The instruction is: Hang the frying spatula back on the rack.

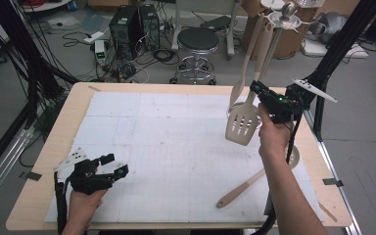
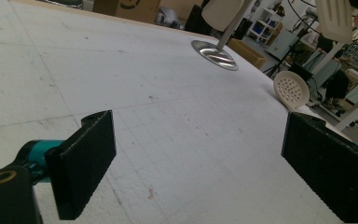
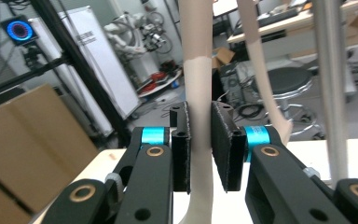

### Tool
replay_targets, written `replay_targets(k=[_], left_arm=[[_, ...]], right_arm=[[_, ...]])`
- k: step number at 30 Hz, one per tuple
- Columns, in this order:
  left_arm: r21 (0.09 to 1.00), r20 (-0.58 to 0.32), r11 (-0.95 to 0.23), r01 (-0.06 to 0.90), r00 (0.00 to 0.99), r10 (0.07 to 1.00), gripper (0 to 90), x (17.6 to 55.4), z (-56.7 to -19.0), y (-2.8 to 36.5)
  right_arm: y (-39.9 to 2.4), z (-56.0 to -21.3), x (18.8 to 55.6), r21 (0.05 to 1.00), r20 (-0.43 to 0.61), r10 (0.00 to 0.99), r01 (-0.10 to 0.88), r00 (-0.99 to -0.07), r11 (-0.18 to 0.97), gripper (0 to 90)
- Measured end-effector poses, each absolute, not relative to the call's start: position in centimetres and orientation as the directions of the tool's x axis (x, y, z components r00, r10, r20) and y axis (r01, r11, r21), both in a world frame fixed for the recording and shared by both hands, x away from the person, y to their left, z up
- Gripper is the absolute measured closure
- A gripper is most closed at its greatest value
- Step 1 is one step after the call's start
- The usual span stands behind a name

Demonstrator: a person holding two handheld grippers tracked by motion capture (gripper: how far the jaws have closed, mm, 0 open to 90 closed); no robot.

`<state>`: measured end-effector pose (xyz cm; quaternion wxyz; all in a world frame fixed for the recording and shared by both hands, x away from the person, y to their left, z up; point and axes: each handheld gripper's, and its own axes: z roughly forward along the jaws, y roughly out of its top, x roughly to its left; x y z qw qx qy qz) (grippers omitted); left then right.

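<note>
Beige slotted spatula (image 1: 242,125), upright, blade down (right gripper (image 1: 260,93) clamping)

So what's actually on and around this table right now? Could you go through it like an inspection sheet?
Surface: wooden table under a white gridded mat.
Job's things: slotted spatula by a metal utensil stand, where a second utensil hangs.
Clutter: skimmer spoon lying on the mat.
Grippers: right gripper shut on the spatula's handle; left gripper open, holding nothing, low over the mat.
Cables: one trails from each gripper; tangled leads on the floor.
Surroundings: stool, computer towers, cardboard boxes.
</note>
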<state>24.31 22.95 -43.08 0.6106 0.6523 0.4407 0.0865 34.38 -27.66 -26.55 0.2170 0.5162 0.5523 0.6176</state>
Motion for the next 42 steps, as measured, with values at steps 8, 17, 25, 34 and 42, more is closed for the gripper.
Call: replay_targets(k=[8, 17, 25, 34, 42], left_arm=[[0.873, -0.426, 0.138, 0.467, 0.595, 0.681, 10.5, 24.1, -43.0, 23.3], [0.875, -0.423, 0.137, 0.465, 0.595, 0.683, 10.5, 24.0, -43.0, 23.3], [0.875, -0.423, 0.138, 0.463, 0.596, 0.683, 10.6, 24.0, -43.0, 23.3], [0.878, -0.421, 0.136, 0.460, 0.603, 0.678, 10.6, 24.0, -42.9, 23.2], [0.877, -0.421, 0.137, 0.460, 0.600, 0.681, 10.6, 24.0, -43.0, 23.3]], right_arm=[[-27.7, -26.9, 34.8, 0.900, 0.406, 0.848, 0.308, -0.340, -0.307, 79.1], [-27.8, -27.6, 35.7, 0.896, 0.409, 0.850, 0.320, -0.332, -0.306, 78.4], [-28.3, -27.9, 36.3, 0.874, 0.453, 0.837, 0.337, -0.307, -0.349, 67.7], [-29.0, -26.7, 36.1, 0.886, 0.449, 0.831, 0.282, -0.328, -0.367, 59.4], [-31.7, -24.5, 36.3, 0.894, 0.449, 0.832, 0.174, -0.325, -0.414, 64.7]])
